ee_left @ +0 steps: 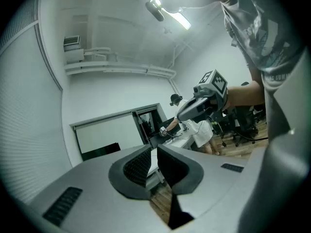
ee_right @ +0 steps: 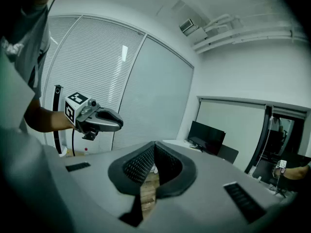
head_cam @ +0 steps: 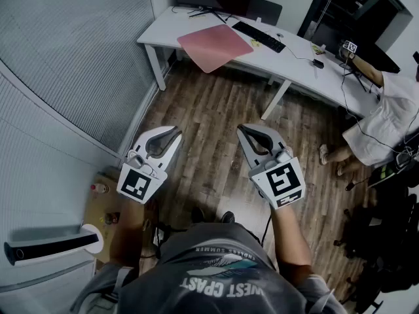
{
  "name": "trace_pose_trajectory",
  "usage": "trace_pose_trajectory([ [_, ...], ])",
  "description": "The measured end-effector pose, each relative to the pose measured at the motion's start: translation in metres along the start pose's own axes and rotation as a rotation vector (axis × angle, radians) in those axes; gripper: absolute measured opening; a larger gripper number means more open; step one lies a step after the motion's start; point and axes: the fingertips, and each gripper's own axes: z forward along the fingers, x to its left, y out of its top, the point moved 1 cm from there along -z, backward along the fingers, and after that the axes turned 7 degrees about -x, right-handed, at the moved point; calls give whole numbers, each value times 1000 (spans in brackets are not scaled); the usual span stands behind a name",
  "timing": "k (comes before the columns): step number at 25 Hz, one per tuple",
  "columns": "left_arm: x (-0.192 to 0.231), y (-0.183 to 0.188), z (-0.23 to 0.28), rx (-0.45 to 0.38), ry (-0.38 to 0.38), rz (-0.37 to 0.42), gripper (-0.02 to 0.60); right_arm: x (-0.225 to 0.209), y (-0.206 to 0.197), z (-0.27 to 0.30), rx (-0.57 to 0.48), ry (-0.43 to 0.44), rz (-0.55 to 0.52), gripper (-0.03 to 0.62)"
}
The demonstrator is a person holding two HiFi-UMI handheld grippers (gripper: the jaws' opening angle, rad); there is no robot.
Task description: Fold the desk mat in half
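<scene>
Head view: my left gripper [head_cam: 171, 131] & right gripper [head_cam: 243, 128] hang side by side over wood floor [head_cam: 209, 110], well apart from the white desk [head_cam: 294, 61]. Pink desk mat [head_cam: 216, 46] lies flat on it, near corner over the edge, keyboard [head_cam: 258, 36] just beside, seated person [head_cam: 383, 120] at far right. Left gripper view: jaws nearly together, thin slit, nothing held. Right gripper view: jaws pressed together, empty; window blinds [ee_right: 107, 81] behind, monitor [ee_right: 206, 135] ahead
</scene>
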Motion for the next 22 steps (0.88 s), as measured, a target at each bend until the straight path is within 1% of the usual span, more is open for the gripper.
trace_pose_trajectory([
  [2,0,-2,1,4,-4,5,51,0,-1,2,1,1,1,25],
  [7,2,-7,2,4,1,-14,51,0,-4,7,4,6,2,25],
  [13,16,-16,0,-4,-4,-28,51,-1,-2,23,9,-3,4,26],
  [22,27,-28,15,-24,-38,-30,51,-12,-1,38,-5,-10,37,26],
])
